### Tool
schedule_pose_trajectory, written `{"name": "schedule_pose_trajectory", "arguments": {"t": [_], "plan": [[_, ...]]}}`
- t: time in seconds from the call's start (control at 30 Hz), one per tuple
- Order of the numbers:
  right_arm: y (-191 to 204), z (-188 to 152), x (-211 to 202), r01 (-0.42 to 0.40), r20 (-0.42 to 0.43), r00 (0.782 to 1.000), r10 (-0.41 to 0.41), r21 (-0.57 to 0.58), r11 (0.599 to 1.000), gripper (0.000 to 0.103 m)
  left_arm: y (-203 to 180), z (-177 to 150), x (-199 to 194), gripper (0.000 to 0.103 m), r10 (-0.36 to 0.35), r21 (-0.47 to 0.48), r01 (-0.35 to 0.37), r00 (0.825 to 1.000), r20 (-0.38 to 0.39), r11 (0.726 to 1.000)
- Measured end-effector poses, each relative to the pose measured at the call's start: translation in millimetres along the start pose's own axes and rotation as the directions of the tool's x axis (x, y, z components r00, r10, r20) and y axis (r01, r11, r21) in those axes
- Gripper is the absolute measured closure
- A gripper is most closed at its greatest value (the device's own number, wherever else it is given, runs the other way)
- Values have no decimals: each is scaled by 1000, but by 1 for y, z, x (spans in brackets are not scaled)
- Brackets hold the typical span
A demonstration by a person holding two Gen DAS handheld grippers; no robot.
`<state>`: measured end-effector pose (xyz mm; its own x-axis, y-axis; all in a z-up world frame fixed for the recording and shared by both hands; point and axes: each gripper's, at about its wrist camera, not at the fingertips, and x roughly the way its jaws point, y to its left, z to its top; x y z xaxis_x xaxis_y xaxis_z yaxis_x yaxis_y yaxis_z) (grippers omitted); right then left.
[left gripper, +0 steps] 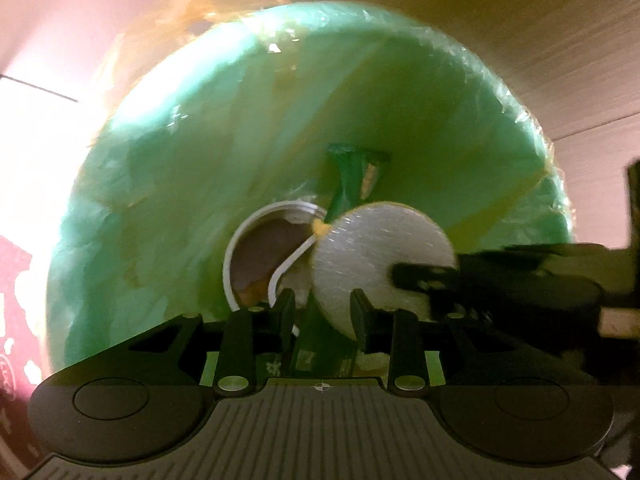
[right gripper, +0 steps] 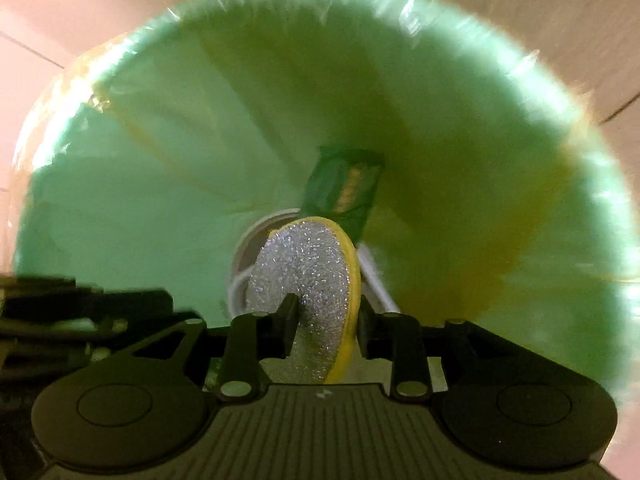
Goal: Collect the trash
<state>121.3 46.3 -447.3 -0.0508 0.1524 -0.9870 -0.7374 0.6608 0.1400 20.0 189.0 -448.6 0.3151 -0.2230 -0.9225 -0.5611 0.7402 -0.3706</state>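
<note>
Both wrist views look down into a bin lined with a green bag [left gripper: 200, 160] [right gripper: 160, 160]. My right gripper [right gripper: 326, 330] is shut on a round silver scouring pad [right gripper: 308, 272] with a yellow edge, held over the bin mouth. The same pad [left gripper: 376, 256] shows white in the left wrist view, with the right gripper's dark body [left gripper: 500, 276] reaching in from the right. My left gripper [left gripper: 322, 314] has its fingers close together in front of the pad; whether it grips anything is unclear. A green wrapper [left gripper: 352, 180] [right gripper: 344, 188] and a white cup [left gripper: 260, 248] [right gripper: 248, 248] lie at the bottom.
The bin stands on a pale wood-look floor [left gripper: 560, 40] [right gripper: 560, 0]. A dark red patterned thing [left gripper: 12, 320] is at the far left of the left wrist view. The left gripper's body [right gripper: 80, 312] shows at the lower left of the right wrist view.
</note>
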Motion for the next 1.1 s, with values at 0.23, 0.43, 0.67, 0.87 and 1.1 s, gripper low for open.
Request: {"name": "schedule_pose_trajectory", "arguments": {"t": [0.23, 0.43, 0.67, 0.87, 1.1], "plan": [[-8, -6, 24, 36, -121, 992, -36, -1, 999, 64, -10, 0, 1, 70, 45, 23, -44, 999, -9, 999], [-10, -13, -33, -12, 6, 1000, 13, -31, 999, 64, -21, -6, -43, 70, 26, 13, -27, 998, 64, 1000], [-21, -62, -176, 101, 264, 963, -49, -187, 977, 61, -62, -21, -171, 70, 19, 52, -34, 965, 261, 998], [-33, -107, -302, 334, 610, 777, -156, -190, 923, 61, -113, -40, -303, 70, 7, 148, -97, 859, 511, 984], [-51, -134, -411, 544, 805, 441, -397, 112, 831, 50, -145, -23, -401, 71, -31, 195, -147, 717, 696, 970]]}}
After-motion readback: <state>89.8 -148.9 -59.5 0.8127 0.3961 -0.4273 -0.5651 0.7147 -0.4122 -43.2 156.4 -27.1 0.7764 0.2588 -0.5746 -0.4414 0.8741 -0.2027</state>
